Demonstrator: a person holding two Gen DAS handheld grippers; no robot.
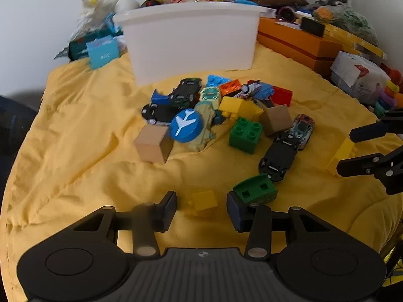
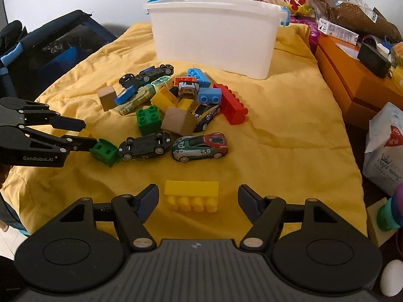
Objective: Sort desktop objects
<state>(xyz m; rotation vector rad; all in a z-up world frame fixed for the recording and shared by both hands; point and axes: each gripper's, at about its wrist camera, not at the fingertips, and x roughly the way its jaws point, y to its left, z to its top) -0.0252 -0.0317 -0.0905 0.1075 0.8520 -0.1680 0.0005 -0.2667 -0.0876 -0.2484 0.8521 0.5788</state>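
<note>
A pile of toy cars, plastic bricks and wooden cubes lies on the yellow cloth [image 1: 75, 151] before a white bin [image 1: 191, 40], which also shows in the right wrist view [image 2: 216, 37]. My left gripper [image 1: 201, 207] is open around a small yellow brick [image 1: 203, 200], with a green piece [image 1: 255, 188] touching its right finger. In the right wrist view the left gripper [image 2: 85, 134] reaches in from the left. My right gripper [image 2: 199, 201] is open around a long yellow brick [image 2: 191, 195]; that brick also shows in the left wrist view [image 1: 341, 154].
Orange boxes [image 2: 352, 80] and packets crowd the right and back edges. A dark bag [image 2: 50, 47] stands left of the cloth. A black car [image 2: 144, 146] and a green-red car [image 2: 200, 147] lie between the grippers and the pile. A white paper bag [image 2: 385, 148] stands on the right.
</note>
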